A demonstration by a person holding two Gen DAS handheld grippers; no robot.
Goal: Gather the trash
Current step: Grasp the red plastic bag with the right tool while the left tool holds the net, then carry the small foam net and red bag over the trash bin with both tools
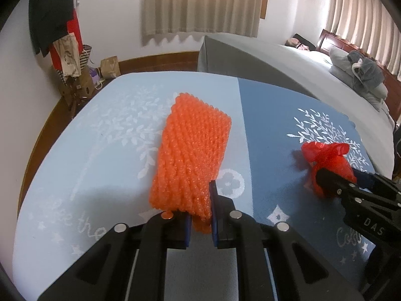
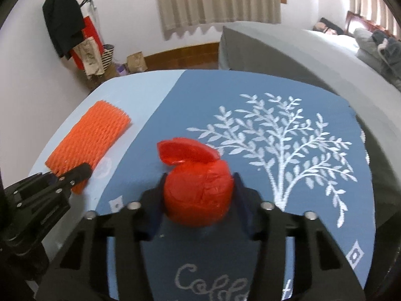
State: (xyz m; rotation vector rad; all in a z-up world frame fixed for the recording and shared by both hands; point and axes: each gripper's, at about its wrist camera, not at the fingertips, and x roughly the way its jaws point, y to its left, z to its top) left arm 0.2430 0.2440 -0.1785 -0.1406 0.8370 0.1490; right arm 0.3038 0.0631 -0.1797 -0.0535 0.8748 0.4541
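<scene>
An orange foam net sleeve [image 1: 193, 145] lies on the light-blue half of a patterned cloth [image 1: 100, 150]. My left gripper [image 1: 200, 215] is shut on the sleeve's near end, with the foam squeezed between its blue pads. In the right wrist view the sleeve [image 2: 92, 135] and left gripper [image 2: 80, 173] sit at the left. A crumpled red plastic bag [image 2: 198, 193] rests on the dark-blue half of the cloth [image 2: 313, 225]. My right gripper [image 2: 199, 190] has both fingers pressed against the bag's sides. The left wrist view shows that bag [image 1: 328, 158] and the right gripper [image 1: 323, 178] at the right.
A grey bed [image 1: 288, 60] with folded bedding [image 1: 361, 72] runs behind and to the right of the cloth. Hanging clothes and bags [image 1: 67, 45] crowd the far left corner by the wall. Curtains [image 1: 200, 5] hang behind.
</scene>
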